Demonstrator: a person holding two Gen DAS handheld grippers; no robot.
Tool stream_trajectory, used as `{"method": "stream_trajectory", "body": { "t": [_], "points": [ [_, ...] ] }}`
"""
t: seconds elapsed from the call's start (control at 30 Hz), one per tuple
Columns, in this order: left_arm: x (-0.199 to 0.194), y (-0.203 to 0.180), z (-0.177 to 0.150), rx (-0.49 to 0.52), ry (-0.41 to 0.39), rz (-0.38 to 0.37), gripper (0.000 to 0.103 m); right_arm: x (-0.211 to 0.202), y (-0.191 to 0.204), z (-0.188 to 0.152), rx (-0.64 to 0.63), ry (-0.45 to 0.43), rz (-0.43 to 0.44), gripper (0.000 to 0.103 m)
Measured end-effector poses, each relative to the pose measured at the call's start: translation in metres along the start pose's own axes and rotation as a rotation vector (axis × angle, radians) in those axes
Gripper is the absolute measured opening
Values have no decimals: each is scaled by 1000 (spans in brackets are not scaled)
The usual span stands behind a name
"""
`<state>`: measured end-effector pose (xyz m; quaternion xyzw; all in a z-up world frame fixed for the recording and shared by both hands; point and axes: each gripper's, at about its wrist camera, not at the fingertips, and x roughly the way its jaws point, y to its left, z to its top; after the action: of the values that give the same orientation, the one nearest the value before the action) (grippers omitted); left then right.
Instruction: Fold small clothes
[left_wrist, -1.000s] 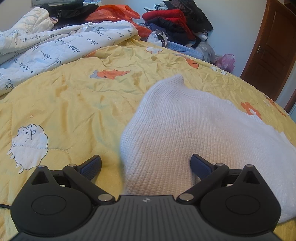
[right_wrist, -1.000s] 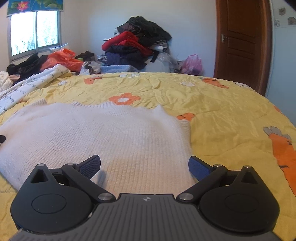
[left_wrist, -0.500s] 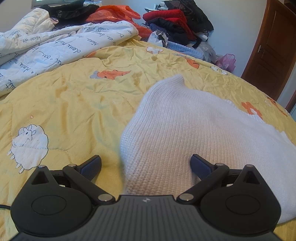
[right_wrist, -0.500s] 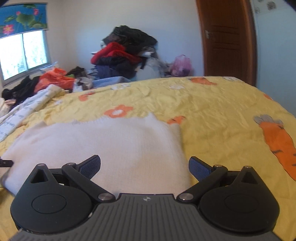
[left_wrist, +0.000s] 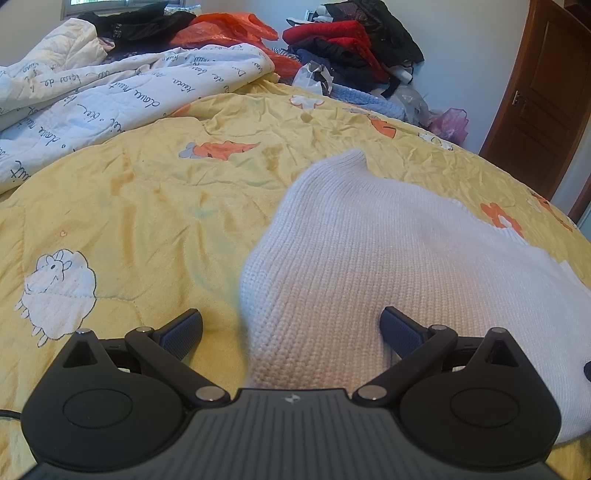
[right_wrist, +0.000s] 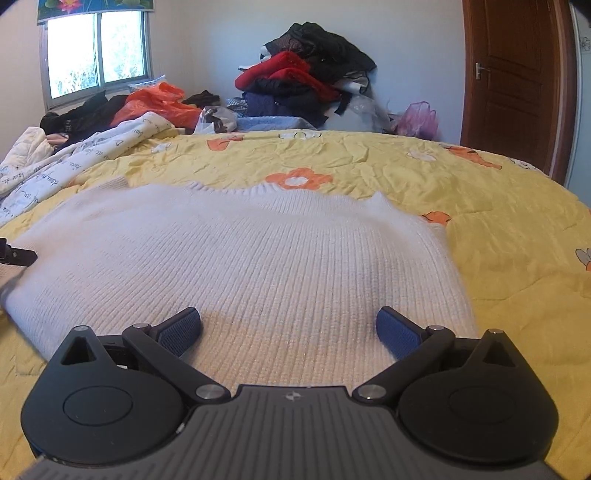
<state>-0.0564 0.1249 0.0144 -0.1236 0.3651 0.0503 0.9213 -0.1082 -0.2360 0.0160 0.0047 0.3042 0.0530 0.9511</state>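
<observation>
A white knitted sweater (right_wrist: 251, 254) lies spread flat on the yellow quilt (right_wrist: 498, 206), its ribbed collar toward the far side. In the left wrist view the same white sweater (left_wrist: 369, 258) fills the right half, its left edge rounded and a peaked corner at the far end. My left gripper (left_wrist: 291, 326) is open over the sweater's near left edge, one finger above the quilt and one above the knit. Also open, my right gripper (right_wrist: 288, 325) hovers over the near hem with both fingers above the fabric. Neither holds anything.
A white blanket with script print (left_wrist: 110, 96) is bunched at the far left of the bed. Heaped clothes (right_wrist: 306, 85) and an orange bag (right_wrist: 159, 103) sit beyond the bed. A brown door (right_wrist: 513, 85) stands at the right. A window (right_wrist: 96, 51) is at far left.
The right wrist view swung off to the right and has come back to face the sweater squarely, lower and closer over the hem. The left gripper has stayed nearly still.
</observation>
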Motion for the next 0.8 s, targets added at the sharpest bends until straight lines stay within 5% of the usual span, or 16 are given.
{"method": "stream_trajectory", "body": {
  "t": [0.17, 0.27, 0.47, 0.6, 0.7, 0.77, 0.8],
  "points": [
    [-17, 9, 2, -55, 34, -41, 102, -15, 3, 14, 28, 6, -29, 101],
    [-35, 10, -1, -33, -15, -49, 102, -38, -4, 14, 53, -59, -51, 102],
    [-61, -42, 0, 253, -212, -33, 103, -53, -12, 24, 61, -101, -81, 103],
    [-36, -87, -4, 354, -159, -111, 103, -25, 10, 36, 20, -67, -38, 103],
    [-8, -106, -18, 437, -64, -102, 103, 4, 26, 34, 6, -4, -18, 102],
    [-3, -94, -20, 385, -53, -147, 103, 22, 32, 24, -44, 71, -46, 101],
    [-2, -88, -20, 378, -40, -168, 103, 19, 33, 17, -63, 32, -37, 101]
  ]
}}
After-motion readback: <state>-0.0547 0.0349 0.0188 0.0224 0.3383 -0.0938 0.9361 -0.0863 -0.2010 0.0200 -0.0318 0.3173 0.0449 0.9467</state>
